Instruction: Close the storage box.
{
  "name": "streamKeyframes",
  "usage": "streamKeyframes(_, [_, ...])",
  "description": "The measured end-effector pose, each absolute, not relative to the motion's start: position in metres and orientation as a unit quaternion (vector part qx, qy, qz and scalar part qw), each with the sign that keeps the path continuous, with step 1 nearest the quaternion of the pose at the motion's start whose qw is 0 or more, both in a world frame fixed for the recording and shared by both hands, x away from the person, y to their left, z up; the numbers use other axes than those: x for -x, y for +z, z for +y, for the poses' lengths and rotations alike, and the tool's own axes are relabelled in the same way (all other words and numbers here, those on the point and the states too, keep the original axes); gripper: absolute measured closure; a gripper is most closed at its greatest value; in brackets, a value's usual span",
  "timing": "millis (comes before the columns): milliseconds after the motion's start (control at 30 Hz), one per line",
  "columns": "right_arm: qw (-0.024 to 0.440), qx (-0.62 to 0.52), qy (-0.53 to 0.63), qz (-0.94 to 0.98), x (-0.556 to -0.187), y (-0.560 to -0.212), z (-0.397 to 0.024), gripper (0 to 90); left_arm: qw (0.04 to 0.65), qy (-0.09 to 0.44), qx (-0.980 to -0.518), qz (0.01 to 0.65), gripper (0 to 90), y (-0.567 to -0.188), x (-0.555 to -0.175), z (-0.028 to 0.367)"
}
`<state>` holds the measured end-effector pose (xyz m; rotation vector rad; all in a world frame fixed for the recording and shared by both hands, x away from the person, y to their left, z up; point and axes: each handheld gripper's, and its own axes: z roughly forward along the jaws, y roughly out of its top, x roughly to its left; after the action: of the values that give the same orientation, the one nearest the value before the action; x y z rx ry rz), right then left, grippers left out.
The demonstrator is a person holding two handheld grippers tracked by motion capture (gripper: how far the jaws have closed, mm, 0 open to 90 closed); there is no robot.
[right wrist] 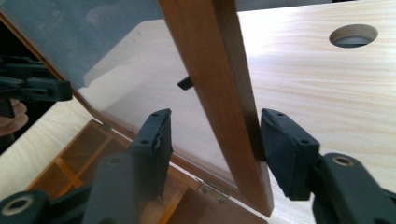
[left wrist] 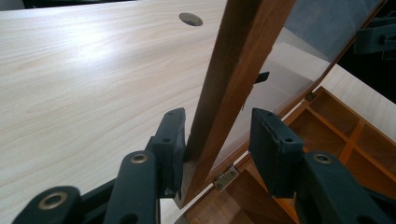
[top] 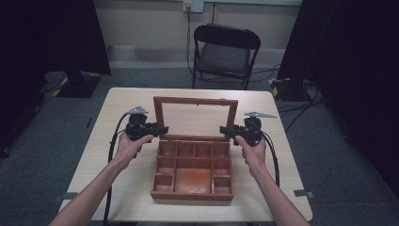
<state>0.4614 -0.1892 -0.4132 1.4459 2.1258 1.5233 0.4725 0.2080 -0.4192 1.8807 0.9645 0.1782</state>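
Observation:
A brown wooden box (top: pixel 193 194) with several compartments sits on the table, its glass lid (top: pixel 195 100) standing upright. My left gripper (top: pixel 162 129) is at the lid's left side rail. In the left gripper view the gripper (left wrist: pixel 219 121) straddles the lid's wooden rail (left wrist: pixel 243 51): one pad rests against the wood, the other stands off it on the glass side. My right gripper (top: pixel 225 130) is at the lid's right side rail. In the right gripper view the gripper (right wrist: pixel 217 119) brackets the rail (right wrist: pixel 205 56), one pad close to the wood and a gap at the other.
The pale wooden table (top: pixel 127 101) has a round cable hole (right wrist: pixel 353 35) behind the box. A black folding chair (top: pixel 225 49) stands beyond the far edge. Small brass hinges (left wrist: pixel 226 177) join lid and box. Cables trail from both grippers toward the person.

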Motion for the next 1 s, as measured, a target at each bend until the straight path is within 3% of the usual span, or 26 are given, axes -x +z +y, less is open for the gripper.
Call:
streamKeyframes(233, [0.069,-0.481,0.516,0.706,-0.46,-0.411,-0.189,39.2,0.493,0.072,-0.772,0.395,55.7,-0.419,-0.47,0.209])
streamKeyframes(467, [0.075,-0.475,0.515,0.709,-0.458,-0.408,-0.19,45.1,0.497,0.068,-0.769,0.396,55.5,-0.42,-0.467,0.21])
streamKeyframes(733, [0.079,-0.471,0.512,0.714,-0.453,-0.406,-0.191,45.2,0.504,0.073,-0.762,0.399,50.7,-0.415,-0.462,0.21])
streamKeyframes(1000, [0.077,-0.478,0.51,0.711,-0.449,-0.405,-0.193,45.6,0.516,0.069,-0.756,0.396,54.9,-0.41,-0.457,0.216])
